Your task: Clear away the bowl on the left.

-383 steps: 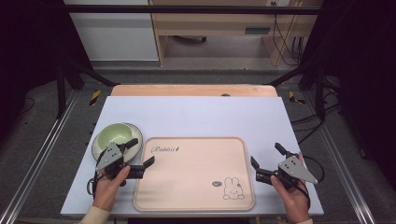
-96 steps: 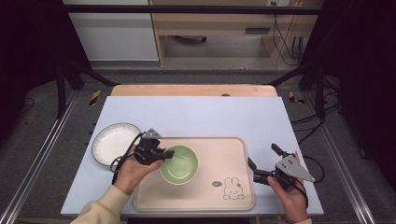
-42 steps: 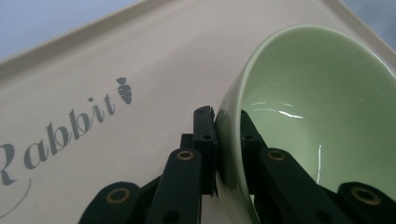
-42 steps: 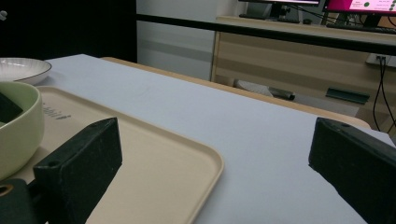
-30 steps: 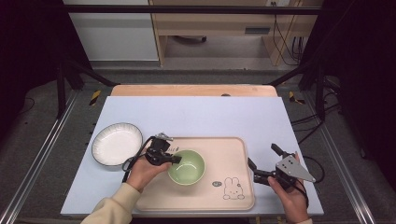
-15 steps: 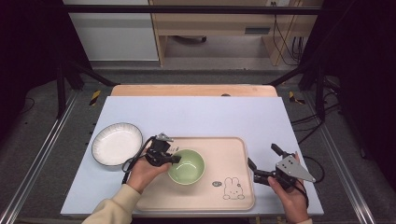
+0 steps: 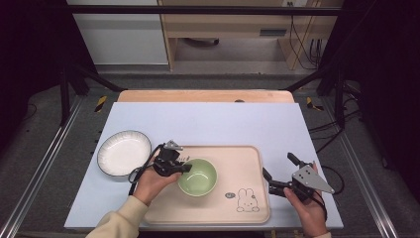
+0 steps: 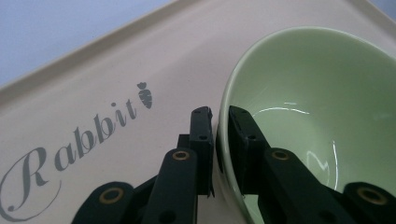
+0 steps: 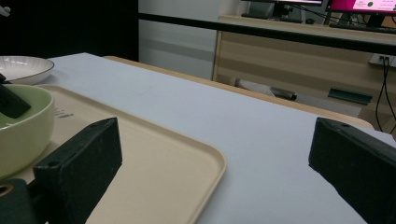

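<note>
Pale blue covers the desk (image 7: 208, 119), and on its near side lies a beige tray (image 7: 247, 158) printed with "Rabbit" and a small rabbit drawing, while a white plate (image 7: 124, 152) rests on the desk just beside the tray's left edge. Green and glossy, the bowl (image 7: 199, 176) stands upright on the tray's left half, and the left claw (image 7: 184, 167) is clamped on its near-left rim, one jaw inside and one outside. Off the tray's right edge, the right claw (image 7: 278, 173) hovers with jaws wide apart, holding nothing.
</note>
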The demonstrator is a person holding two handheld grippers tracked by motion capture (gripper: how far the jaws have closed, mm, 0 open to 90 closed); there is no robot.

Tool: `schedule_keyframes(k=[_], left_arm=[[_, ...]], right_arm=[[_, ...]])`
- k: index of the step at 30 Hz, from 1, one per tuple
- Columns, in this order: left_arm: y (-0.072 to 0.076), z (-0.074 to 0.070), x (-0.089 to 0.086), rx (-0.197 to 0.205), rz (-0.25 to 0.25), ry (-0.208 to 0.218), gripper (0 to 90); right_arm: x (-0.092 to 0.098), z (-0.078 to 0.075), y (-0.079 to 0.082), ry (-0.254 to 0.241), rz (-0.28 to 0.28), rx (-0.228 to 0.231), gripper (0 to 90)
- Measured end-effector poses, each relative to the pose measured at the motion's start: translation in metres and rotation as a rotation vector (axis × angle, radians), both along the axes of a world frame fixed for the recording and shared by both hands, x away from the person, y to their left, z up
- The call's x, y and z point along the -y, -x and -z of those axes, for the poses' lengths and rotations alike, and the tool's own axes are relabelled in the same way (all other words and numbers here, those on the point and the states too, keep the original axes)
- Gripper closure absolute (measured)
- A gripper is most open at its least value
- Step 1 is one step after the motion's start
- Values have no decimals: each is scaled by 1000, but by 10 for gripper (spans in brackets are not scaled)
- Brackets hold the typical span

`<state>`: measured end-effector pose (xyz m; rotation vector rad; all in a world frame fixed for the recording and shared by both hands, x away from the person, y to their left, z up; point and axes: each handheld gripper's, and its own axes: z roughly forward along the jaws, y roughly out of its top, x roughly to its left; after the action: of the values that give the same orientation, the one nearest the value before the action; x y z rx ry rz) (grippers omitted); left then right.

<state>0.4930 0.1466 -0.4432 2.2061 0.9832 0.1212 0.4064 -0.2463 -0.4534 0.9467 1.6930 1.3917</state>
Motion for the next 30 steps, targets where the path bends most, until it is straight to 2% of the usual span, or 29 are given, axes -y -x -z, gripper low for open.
schedule_keyframes(k=[3, 11, 17, 18, 24, 28, 30], left_arm=[[1, 1, -1, 5, -5, 3, 777], [3, 1, 1, 28, -42, -7, 621], [5, 0, 2, 46, -56, -14, 442], [6, -1, 3, 51, -63, -15, 442], [7, -2, 1, 76, -83, -19, 205], [9, -2, 1, 84, -70, -28, 133], [10, -3, 1, 104, -65, -32, 104]], right_arm=[[0, 0, 0, -1, 0, 0, 27], [0, 0, 0, 0, 0, -2, 27], [-1, 0, 0, 1, -8, -4, 24], [-1, 0, 0, 1, -8, -4, 24], [0, 0, 0, -1, -4, -4, 24], [0, 0, 0, 1, -6, -2, 23], [-1, 0, 0, 3, -7, -3, 23]])
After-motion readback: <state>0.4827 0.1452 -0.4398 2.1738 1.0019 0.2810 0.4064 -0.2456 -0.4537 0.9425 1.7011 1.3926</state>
